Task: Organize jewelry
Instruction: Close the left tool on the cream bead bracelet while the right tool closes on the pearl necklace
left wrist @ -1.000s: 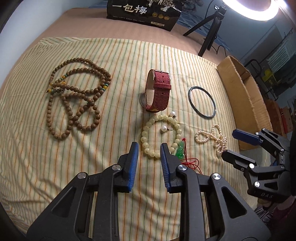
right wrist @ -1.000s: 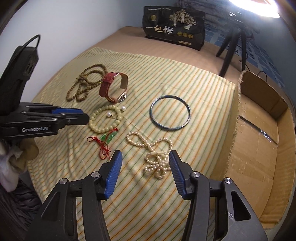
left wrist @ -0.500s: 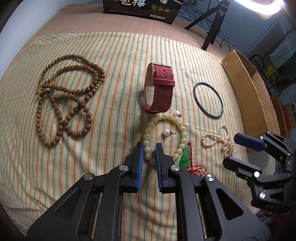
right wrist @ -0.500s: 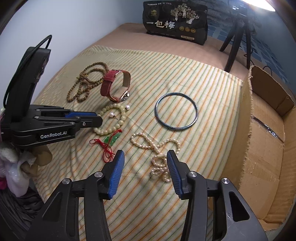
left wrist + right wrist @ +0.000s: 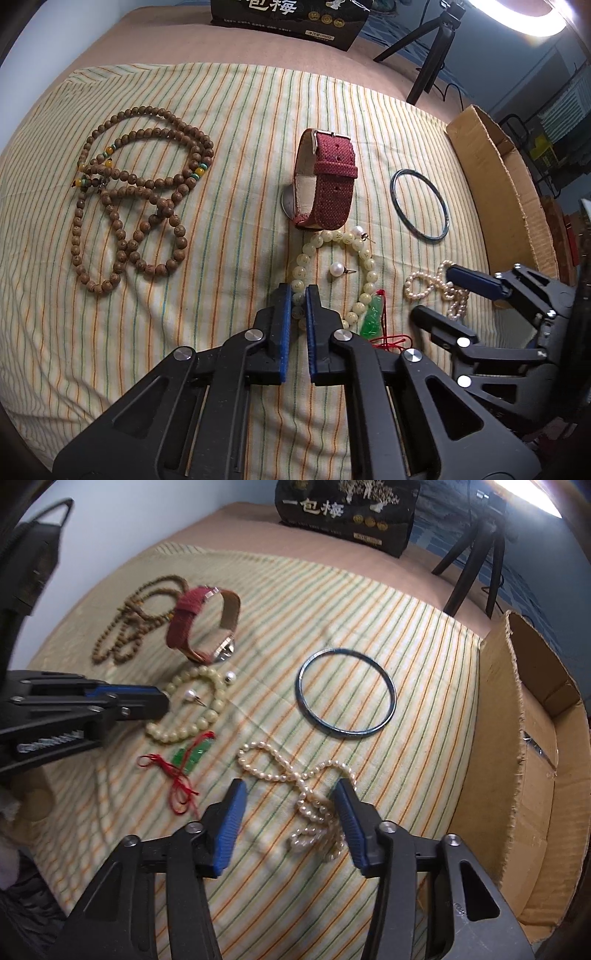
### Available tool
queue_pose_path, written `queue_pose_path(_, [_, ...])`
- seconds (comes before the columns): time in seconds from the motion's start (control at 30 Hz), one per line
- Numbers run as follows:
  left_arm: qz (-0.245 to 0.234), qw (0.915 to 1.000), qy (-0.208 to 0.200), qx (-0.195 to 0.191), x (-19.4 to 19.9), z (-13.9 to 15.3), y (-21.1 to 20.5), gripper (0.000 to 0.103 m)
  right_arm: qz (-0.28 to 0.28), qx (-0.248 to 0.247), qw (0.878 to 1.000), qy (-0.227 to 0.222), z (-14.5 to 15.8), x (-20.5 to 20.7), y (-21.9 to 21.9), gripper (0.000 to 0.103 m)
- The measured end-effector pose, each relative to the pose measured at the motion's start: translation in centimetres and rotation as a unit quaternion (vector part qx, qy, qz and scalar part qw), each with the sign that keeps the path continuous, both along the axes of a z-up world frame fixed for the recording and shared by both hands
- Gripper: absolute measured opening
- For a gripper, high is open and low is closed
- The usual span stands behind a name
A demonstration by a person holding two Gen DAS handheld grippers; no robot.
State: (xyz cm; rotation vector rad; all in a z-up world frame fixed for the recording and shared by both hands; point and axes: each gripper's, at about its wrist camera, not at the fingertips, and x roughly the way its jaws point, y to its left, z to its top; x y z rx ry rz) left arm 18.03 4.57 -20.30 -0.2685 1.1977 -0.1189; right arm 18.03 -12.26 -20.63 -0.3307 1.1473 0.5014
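My left gripper [image 5: 298,295] is shut on the near-left side of a cream bead bracelet [image 5: 369,258], which lies on the striped cloth [image 5: 221,258]; it also shows in the right wrist view [image 5: 201,722]. My right gripper [image 5: 290,794] is open over a tangled pearl necklace [image 5: 314,797], its fingers either side of it; this gripper also shows in the left wrist view [image 5: 432,291]. A green pendant on red cord [image 5: 192,757], two pearl earrings [image 5: 338,268], a red watch [image 5: 325,181], a dark bangle [image 5: 421,201] and wooden bead strands [image 5: 136,192] lie around.
An open cardboard box [image 5: 546,760] stands at the cloth's right edge. A black printed bag [image 5: 288,14] and a tripod [image 5: 432,48] with a ring light stand at the back.
My left gripper has moved forward and closed its fingers onto the cream bead bracelet. My right gripper has moved closer down over the pearl necklace, still open.
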Motion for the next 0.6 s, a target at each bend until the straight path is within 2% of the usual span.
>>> queue_pose_path(0.13, [0.000, 1.0000, -0.009, -0.003, -0.3, 0.6, 0.3, 0.005, -0.005, 0.007, 1.000, 0.003, -0.2, 0.4, -0.2, 0.050])
queue_pose_path(0.2, [-0.001, 0.9999, -0.013, -0.007, -0.5, 1.0, 0.3, 0.005, -0.001, 0.013, 1.000, 0.003, -0.2, 0.4, -0.3, 0.040])
queue_pose_path(0.27, [-0.001, 0.9998, -0.020, -0.009, -0.6, 1.5, 0.2, 0.005, -0.001, 0.023, 1.000, 0.007, -0.1, 0.4, -0.4, 0.016])
queue_pose_path(0.3, [-0.002, 0.9997, -0.024, -0.010, -0.7, 1.8, 0.2, 0.005, 0.000, 0.030, 0.999, 0.012, -0.1, 0.4, -0.4, 0.008])
queue_pose_path(0.6, [-0.006, 0.9981, -0.054, -0.028, -1.6, 4.5, 0.2, 0.005, -0.009, 0.060, 0.998, 0.015, 0.8, 0.1, -0.6, 0.003])
